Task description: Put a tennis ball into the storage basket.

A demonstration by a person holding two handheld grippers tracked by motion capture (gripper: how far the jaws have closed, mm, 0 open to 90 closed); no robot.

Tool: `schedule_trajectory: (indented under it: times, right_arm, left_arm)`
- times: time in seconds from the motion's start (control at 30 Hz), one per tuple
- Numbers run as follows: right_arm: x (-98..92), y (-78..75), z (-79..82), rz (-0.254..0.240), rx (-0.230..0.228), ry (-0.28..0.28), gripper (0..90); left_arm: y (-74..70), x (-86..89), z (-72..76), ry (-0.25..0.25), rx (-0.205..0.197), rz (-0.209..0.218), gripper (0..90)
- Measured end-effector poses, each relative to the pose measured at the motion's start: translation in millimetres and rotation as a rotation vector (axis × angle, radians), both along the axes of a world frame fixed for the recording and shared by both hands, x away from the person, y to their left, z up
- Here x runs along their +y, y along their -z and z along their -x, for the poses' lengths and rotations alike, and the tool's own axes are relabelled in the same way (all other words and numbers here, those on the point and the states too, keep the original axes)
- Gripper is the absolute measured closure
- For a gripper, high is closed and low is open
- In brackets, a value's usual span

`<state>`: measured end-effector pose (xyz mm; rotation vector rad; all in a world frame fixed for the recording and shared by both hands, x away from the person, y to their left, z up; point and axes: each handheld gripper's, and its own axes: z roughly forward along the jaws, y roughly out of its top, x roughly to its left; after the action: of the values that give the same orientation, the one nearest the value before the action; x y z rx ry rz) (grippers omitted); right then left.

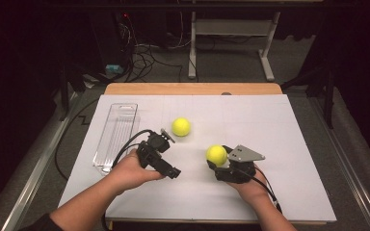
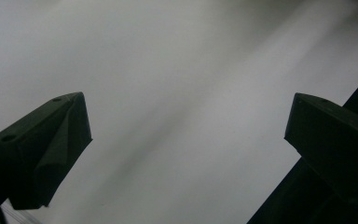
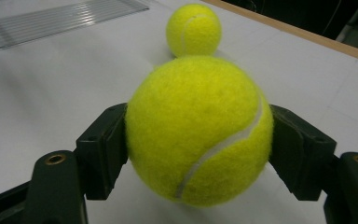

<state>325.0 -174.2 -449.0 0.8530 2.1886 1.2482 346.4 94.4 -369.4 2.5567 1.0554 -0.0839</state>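
A tennis ball (image 3: 199,133) is pinched by the right gripper (image 1: 218,162) near the second ball (image 1: 180,126); the left gripper's (image 2: 186,135) jaws are spread.

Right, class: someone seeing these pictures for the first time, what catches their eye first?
The bright yellow tennis ball clamped in the right claw, near the middle of the white table. A second tennis ball lies loose farther back, with a clear plastic tray at the left; the left claw is open.

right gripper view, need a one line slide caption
Right claw shut on a fuzzy yellow tennis ball, a second yellow tennis ball on the white table sheet beyond.
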Motion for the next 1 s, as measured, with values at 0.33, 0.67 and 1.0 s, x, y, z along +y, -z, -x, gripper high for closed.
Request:
schedule_trajectory:
  times: [0.33, 0.67, 1.0]
  right_arm:
    - [37.1, 10.5, 10.3, 0.005, 0.005, -0.088, 27.3]
    - [55.0, 10.4, 25.1, -0.015, -0.010, -0.163, 27.3]
    - [55.9, 0.1, 32.6, -0.068, -0.048, -0.190, 27.2]
  left_arm:
    - [-5.9, -15.2, -11.2, 0.012, 0.047, -0.052, 0.6]
    - [-11.6, -37.5, -19.2, 0.047, 0.081, -0.067, 0.6]
    - [-4.1, -59.7, -22.3, 0.081, 0.139, -0.087, 2.7]
